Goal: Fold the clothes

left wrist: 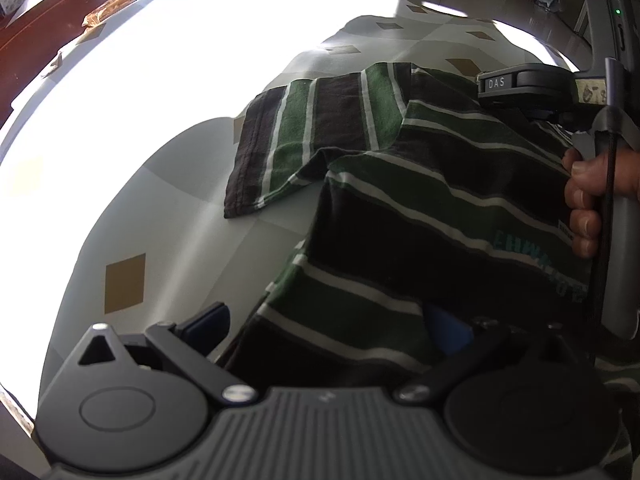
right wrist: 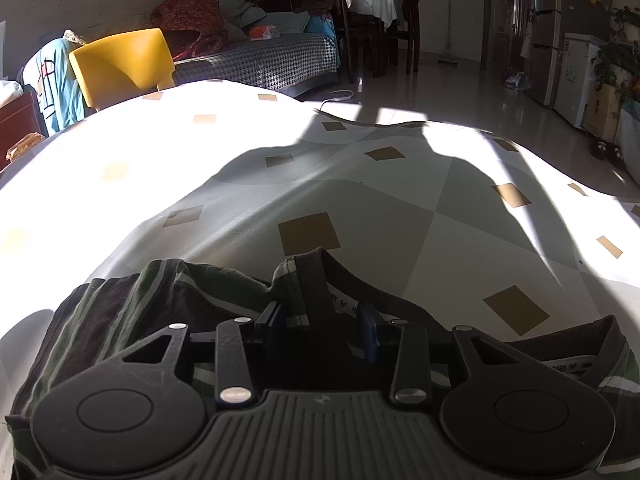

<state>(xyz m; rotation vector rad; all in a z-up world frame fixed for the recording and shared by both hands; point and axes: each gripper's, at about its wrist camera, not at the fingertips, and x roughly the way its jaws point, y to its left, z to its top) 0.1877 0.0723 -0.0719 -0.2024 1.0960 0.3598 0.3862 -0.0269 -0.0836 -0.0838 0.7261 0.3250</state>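
Note:
A shirt (left wrist: pixel 400 220) with dark, green and white stripes lies on the pale tablecloth (left wrist: pixel 180 208). One short sleeve (left wrist: pixel 304 136) spreads to the left. My left gripper (left wrist: pixel 328 322) stands wide open at the shirt's near side edge, and the cloth partly covers its right pad (left wrist: pixel 446 330). At the far right a hand (left wrist: pixel 588 192) holds the right gripper's housing (left wrist: pixel 520 82) over the neck end. In the right wrist view the dark collar (right wrist: pixel 316 280) rises bunched between the fingers of my right gripper (right wrist: pixel 323 322). The jaws stand partly apart around it.
The tablecloth (right wrist: pixel 360 200) carries tan diamonds and lies half in bright sun, half in shadow. Past the table's far edge stand a yellow chair (right wrist: pixel 124 64), a checked sofa (right wrist: pixel 280 56) with heaped clothes, and a dining table with dark chairs (right wrist: pixel 376 28).

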